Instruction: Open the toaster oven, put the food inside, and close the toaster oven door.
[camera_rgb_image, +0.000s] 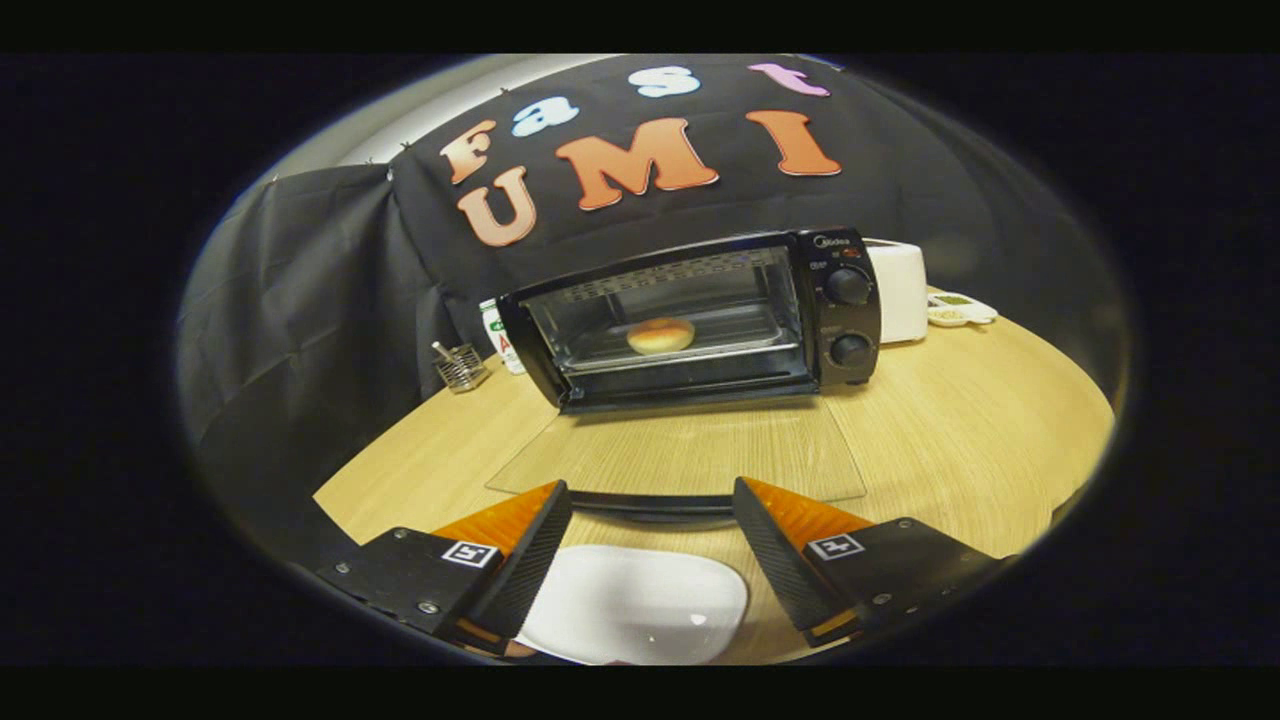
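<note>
Right under the gripper (651, 500), fingers spread wide and holding nothing, sits an empty white oval plate (640, 605) on the light wooden table (960, 430). Just ahead, the glass door (680, 455) of the black toaster oven (700, 320) lies folded flat, handle between the fingertips. Beyond, inside on the tray, rests the round golden bun (660, 335). A wire basket (460, 368) stands left of the oven.

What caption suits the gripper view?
Open hand-held gripper near lowered door of toaster oven; bun inside, white plate empty.
</note>
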